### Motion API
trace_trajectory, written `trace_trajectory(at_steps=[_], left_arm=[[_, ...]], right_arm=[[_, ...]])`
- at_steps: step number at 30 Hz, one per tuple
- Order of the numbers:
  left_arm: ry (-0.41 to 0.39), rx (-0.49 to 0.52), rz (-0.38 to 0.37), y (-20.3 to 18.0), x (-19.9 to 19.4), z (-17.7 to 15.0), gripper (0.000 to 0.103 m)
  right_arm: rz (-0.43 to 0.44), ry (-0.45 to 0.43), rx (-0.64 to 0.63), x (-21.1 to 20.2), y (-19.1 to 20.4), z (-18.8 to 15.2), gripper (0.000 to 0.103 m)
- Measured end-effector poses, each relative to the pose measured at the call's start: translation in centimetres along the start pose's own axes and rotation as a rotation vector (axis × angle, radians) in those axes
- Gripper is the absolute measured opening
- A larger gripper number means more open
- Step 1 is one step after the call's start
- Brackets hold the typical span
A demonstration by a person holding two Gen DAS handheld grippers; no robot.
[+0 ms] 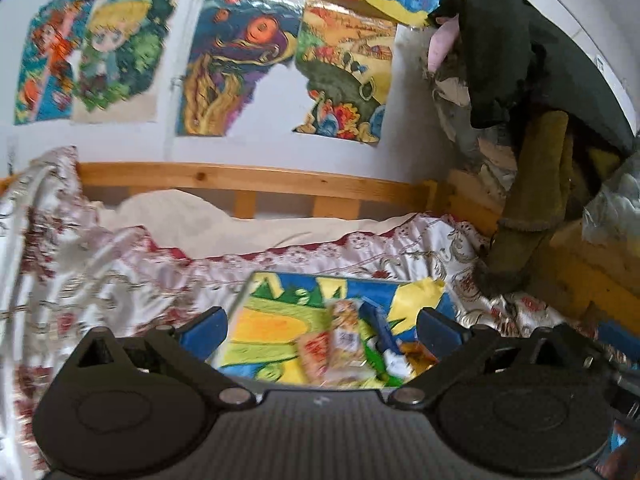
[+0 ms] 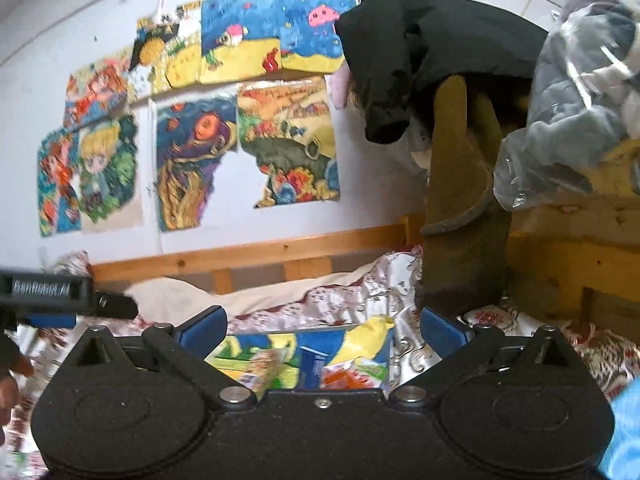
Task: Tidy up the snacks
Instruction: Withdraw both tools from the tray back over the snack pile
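Several snack packets [image 1: 352, 344] lie in a loose pile on a colourful painted sheet [image 1: 272, 320] spread on the bed. Among them are a pale orange packet [image 1: 346, 322], a red-and-white packet [image 1: 316, 356] and a blue packet [image 1: 378, 326]. My left gripper [image 1: 322, 334] is open and empty, held above the pile. In the right wrist view the same sheet [image 2: 368, 338] and snacks [image 2: 304, 368] show, partly hidden by the gripper body. My right gripper [image 2: 322, 330] is open and empty above them. The left gripper [image 2: 68, 296] shows at the left edge there.
A floral quilt [image 1: 120, 280] covers the bed. A wooden bed rail [image 1: 256, 180] runs along the wall, which is hung with drawings [image 1: 240, 64]. Dark clothes [image 1: 520, 60] and an olive garment [image 2: 460, 184] hang over a wooden frame at the right. A plastic bag [image 2: 568, 120] sits there too.
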State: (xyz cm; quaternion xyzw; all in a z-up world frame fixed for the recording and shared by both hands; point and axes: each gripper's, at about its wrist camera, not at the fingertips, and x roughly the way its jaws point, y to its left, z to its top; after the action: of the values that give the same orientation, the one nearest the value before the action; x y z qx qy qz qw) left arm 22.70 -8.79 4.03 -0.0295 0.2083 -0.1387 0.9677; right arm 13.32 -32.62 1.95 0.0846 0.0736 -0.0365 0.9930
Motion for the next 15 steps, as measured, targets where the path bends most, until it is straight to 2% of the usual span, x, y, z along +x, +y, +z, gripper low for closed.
trace_trajectory(at_steps=[6, 12, 15], left_arm=[[-0.012, 0.014, 0.033, 2.0, -5.7, -2.3, 0.103], [-0.015, 0.003, 0.103, 4.3, -11.1, -5.3, 0.103], [0.013, 0.032, 0.15, 4.6, -13.0, -6.3, 0.103]], right_arm=[[0.034, 0.004, -0.018, -4.2, 1.9, -0.7, 0.102], [0.1, 0.034, -0.075, -8.0, 4.3, -2.3, 0.102], [0.136, 0.056, -0.095, -9.4, 5.4, -2.9, 0.102]])
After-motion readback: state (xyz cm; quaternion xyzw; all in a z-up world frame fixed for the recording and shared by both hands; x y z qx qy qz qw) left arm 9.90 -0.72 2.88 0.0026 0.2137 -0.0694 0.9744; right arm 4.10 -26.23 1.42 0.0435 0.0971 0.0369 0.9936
